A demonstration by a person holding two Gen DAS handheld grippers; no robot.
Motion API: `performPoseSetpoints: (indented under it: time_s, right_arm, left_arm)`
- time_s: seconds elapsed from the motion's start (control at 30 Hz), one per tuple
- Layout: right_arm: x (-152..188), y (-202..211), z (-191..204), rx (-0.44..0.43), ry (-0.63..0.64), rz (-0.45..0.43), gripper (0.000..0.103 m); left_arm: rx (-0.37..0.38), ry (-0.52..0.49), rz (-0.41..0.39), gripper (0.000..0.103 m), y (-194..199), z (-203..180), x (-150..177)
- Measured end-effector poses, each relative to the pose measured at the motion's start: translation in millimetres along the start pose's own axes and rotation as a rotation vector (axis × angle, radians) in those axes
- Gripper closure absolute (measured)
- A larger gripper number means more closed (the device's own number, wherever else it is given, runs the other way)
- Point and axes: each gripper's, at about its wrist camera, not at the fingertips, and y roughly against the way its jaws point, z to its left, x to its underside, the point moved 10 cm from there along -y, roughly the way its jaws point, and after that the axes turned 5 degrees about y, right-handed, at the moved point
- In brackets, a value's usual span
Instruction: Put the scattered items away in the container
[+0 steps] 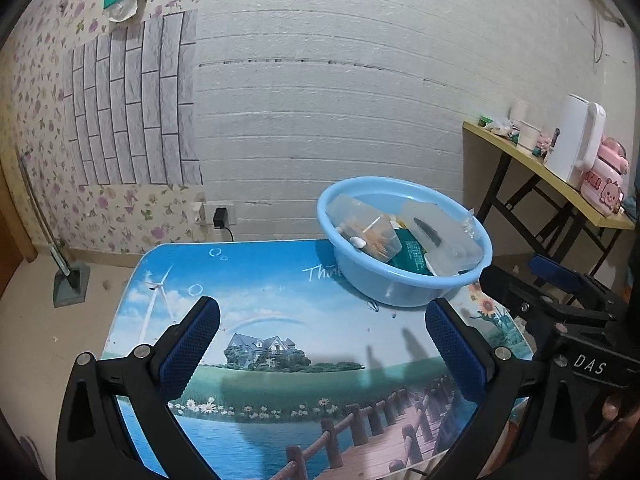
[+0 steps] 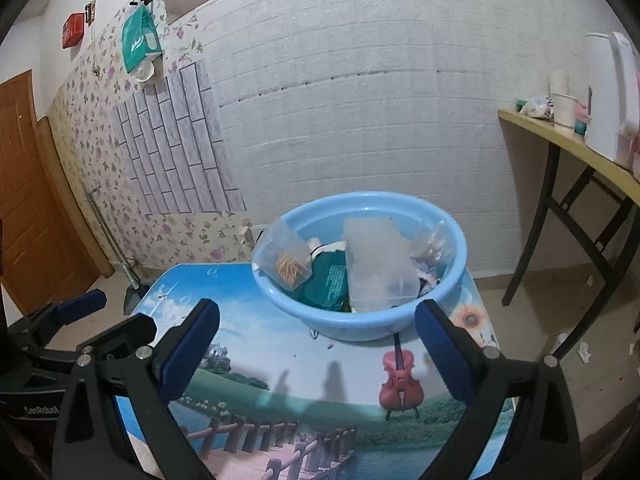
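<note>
Light blue basin (image 1: 404,276) at the far right of the printed table top (image 1: 280,320), holding a clear tub of yellowish sticks (image 1: 366,232), a dark green packet (image 1: 412,256) and a frosted clear box (image 1: 440,236). Only from the left wrist: a charger plugged into the wall socket (image 1: 219,218) and small white pieces inside the tub. Only from the right wrist: a wooden door (image 2: 24,200), a red violin print (image 2: 400,376) on the table and a crumpled wrapper (image 2: 430,256) at the basin's right (contents unclear). Left gripper (image 1: 320,344) tilted down over the table, jaws wide apart, empty. Right gripper (image 2: 318,344) likewise angled down just short of the basin, jaws spread wide, nothing between.
</note>
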Motion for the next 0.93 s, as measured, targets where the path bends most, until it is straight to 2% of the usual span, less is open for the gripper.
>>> performPoseSetpoints:
  time_s: [0.2,0.63,0.93]
  right_arm:
    - [1.7,3.7,-1.9,0.001,-0.008,-0.003,0.003]
    - [6.4,3.7,-2.0,0.0,-0.009,0.014,0.003]
    - [13.1,-0.1,-1.6,-0.009,-0.012,0.034,0.003]
  left_arm:
    - [0.015,-0.009,0.002,0.0,1.3,-5.3,0.9]
    - [-0.026,-0.011,-0.005,0.0,0.2,1.2,3.2]
    - [-0.019,-0.006,0.002,0.0,-1.6,3.5,6.2]
